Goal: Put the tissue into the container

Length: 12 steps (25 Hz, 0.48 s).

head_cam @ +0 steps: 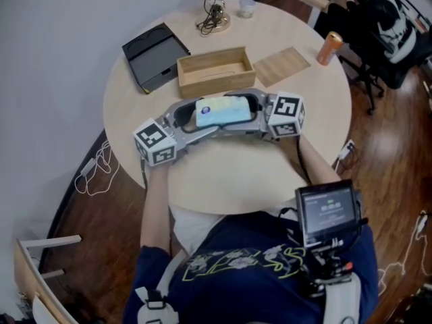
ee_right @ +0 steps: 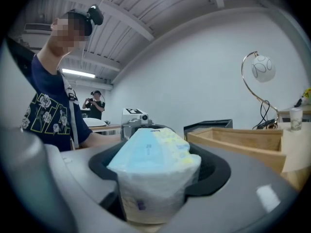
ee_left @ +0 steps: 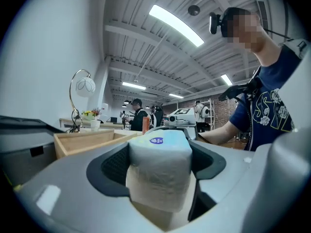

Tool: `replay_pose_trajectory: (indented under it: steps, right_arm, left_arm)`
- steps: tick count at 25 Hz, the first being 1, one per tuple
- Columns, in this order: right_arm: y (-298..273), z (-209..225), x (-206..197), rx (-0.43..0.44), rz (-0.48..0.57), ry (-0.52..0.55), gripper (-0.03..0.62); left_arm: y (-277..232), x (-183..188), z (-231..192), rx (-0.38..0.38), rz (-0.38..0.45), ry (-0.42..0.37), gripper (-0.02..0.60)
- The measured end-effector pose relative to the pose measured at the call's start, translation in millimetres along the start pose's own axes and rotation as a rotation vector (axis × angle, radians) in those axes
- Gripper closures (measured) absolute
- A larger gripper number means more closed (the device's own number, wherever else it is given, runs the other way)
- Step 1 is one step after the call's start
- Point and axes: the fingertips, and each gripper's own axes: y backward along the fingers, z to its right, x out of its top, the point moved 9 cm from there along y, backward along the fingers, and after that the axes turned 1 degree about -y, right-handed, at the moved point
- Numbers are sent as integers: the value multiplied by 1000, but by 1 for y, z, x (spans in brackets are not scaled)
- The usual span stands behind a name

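A light-blue tissue pack [head_cam: 221, 111] lies crosswise just in front of the open wooden box [head_cam: 216, 72], near the middle of the round table [head_cam: 223, 174]. My left gripper [head_cam: 191, 119] grips its left end and my right gripper [head_cam: 251, 111] its right end. In the left gripper view the pack [ee_left: 158, 166] fills the gap between the grey jaws of the gripper [ee_left: 160, 149], white end toward the camera. In the right gripper view the pack [ee_right: 148, 157] bulges between the pads of the gripper [ee_right: 156, 161]. I cannot tell whether it rests on the table or is lifted.
A wooden lid [head_cam: 282, 66] lies right of the box, a black case [head_cam: 155, 56] left of it. An orange can [head_cam: 329, 48] stands at the right rim, a lamp base [head_cam: 213, 15] and a cup [head_cam: 247, 7] at the far edge.
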Motion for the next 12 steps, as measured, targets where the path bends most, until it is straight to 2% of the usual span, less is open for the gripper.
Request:
replay_pose_trajectory:
  steps: [5,8,12]
  right_arm:
    - [7,14,91,2,44,125,230]
    - [8,32,147,-4,52,208,230]
    - [8,64,189,11,63,222,229]
  left_arm:
    - [6,90,-17,11,82,-138,215]
    - [6,145,-38,23,96,-213,216]
    - [-1,186,-67,46,87,-232,216]
